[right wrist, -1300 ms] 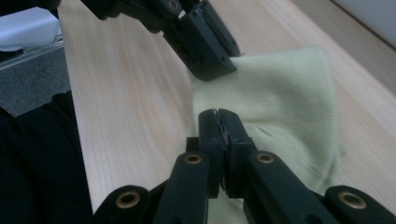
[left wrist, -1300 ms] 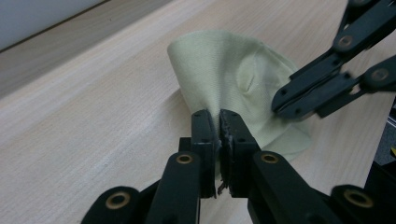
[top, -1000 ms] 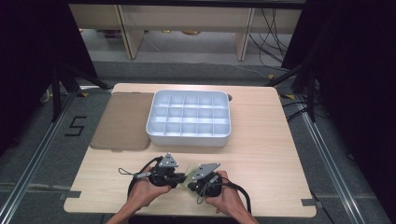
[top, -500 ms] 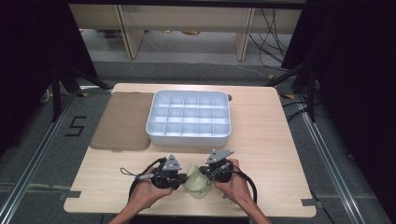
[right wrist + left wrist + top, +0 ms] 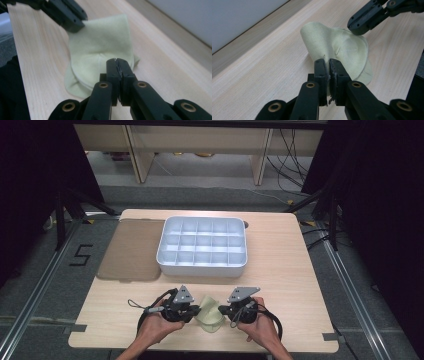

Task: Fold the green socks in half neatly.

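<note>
Pinching pale-green cloth [image 5: 209,316] edges between left fingers [image 5: 321,71] and right fingers [image 5: 113,68].

- A light wooden table [image 5: 280,270] with rounded corners stands on a grey floor [image 5: 65,285].
- Metal rails [image 5: 350,285] run along the floor on both sides of the table.
- A black number five [image 5: 80,255] is marked on the floor to the left.
- Grey tape [image 5: 332,337] holds the table's near corners.
- Dark curtains [image 5: 380,195] close in the left and right sides.
- Beyond the table stands pale wooden furniture [image 5: 200,140] with upright legs.
- Black cables [image 5: 290,150] hang and trail on the floor at the far right.
- Light falls evenly from above.
</note>
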{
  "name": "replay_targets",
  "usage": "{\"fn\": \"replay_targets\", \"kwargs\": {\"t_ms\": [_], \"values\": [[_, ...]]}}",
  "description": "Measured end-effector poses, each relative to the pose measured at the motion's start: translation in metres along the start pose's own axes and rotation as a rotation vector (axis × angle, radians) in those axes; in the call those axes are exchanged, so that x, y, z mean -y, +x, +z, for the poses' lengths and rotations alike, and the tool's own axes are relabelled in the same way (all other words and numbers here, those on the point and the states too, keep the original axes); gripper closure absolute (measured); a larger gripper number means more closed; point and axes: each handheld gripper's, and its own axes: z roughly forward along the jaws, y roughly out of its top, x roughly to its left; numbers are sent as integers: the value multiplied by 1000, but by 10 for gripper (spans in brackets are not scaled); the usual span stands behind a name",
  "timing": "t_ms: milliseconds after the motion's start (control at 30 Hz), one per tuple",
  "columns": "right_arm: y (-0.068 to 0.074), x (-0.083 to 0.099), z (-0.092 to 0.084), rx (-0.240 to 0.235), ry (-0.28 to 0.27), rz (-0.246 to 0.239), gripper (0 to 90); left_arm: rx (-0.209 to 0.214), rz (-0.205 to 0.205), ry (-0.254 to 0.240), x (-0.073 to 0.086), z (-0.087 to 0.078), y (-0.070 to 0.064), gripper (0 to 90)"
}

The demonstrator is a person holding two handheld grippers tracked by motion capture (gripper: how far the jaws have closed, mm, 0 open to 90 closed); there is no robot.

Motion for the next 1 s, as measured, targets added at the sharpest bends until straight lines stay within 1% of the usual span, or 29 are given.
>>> {"fn": "replay_targets", "kwargs": {"t_ms": [33, 67, 100, 133, 167, 200, 233, 267, 300, 333, 367, 400, 433, 467, 500, 533, 567, 600, 633, 667, 700, 733, 767, 800, 833, 900, 933, 967, 1000], "values": [[-1, 0, 0, -5, 17, -4, 893, 2, 9, 6, 0, -1, 0, 837], [-2, 0, 1, -9, 24, -1, 893, 1, 4, 1, -1, -1, 0, 837], [-1, 1, 4, -5, 17, 12, 893, -8, 6, 2, -1, -1, 0, 837], [-2, 1, 4, -9, 38, 1, 893, -5, -5, -3, -1, -1, -1, 837], [-1, 2, 7, -9, 37, 4, 893, 1, 1, -3, -1, -1, -1, 836], [-2, 3, 9, -14, 43, -3, 893, -2, 16, -7, -2, -2, -1, 836], [-3, 3, 10, -6, 53, -9, 893, 2, 3, -8, -2, -2, -4, 836], [-3, 3, 11, -7, 55, 3, 893, 7, 7, -15, -2, -2, -6, 836], [-3, 3, 12, -10, 40, -1, 893, 6, 18, -12, -3, -3, -7, 836], [-3, 3, 11, -5, 48, -8, 893, 15, 19, -17, -3, -4, -9, 835], [-3, 3, 11, -7, 54, -4, 893, 14, 35, -22, -4, -4, -10, 835], [-3, 3, 12, -8, 39, -6, 893, 17, 30, -22, -5, -4, -12, 834], [-4, 3, 11, -10, 52, -10, 893, 32, 22, -32, -6, -2, -14, 835], [-3, 3, 12, -15, 38, 2, 893, 39, 28, -29, -7, -2, -16, 835], [-4, 4, 13, -6, 36, -2, 893, 40, 31, -32, -7, -1, -19, 835], [-4, 4, 13, -6, 41, 14, 894, 42, 42, -31, -8, 0, -21, 835], [-5, 3, 11, -14, 55, 11, 894, 59, 48, -28, -9, 2, -23, 834], [-5, 3, 11, -18, 50, 10, 893, 66, 57, -30, -9, 4, -25, 833], [-6, 3, 11, -15, 53, 21, 893, 69, 70, -24, -9, 6, -27, 833], [-6, 4, 13, -8, 38, 22, 893, 68, 81, -17, -10, 8, -28, 833], [-7, 4, 12, -15, 39, 24, 893, 77, 88, -12, -10, 10, -30, 833], [-8, 4, 11, -13, 51, 24, 894, 77, 89, -13, -10, 12, -31, 833], [-9, 5, 11, -15, 48, 27, 893, 79, 82, -13, -10, 14, -33, 834], [-9, 5, 11, -17, 51, 34, 893, 87, 96, -11, -11, 15, -35, 834], [-10, 6, 13, -12, 32, 29, 893, 85, 106, -8, -11, 17, -36, 834], [-11, 6, 11, -21, 51, 48, 893, 96, 114, -7, -11, 20, -38, 834], [-13, 6, 13, -14, 33, 38, 893, 94, 117, 2, -11, 23, -39, 834], [-13, 6, 13, -14, 33, 38, 893, 94, 117, 2, -11, 23, -39, 834], [-16, 6, 11, -25, 48, 45, 893, 103, 114, 3, -11, 25, -40, 834]]}}
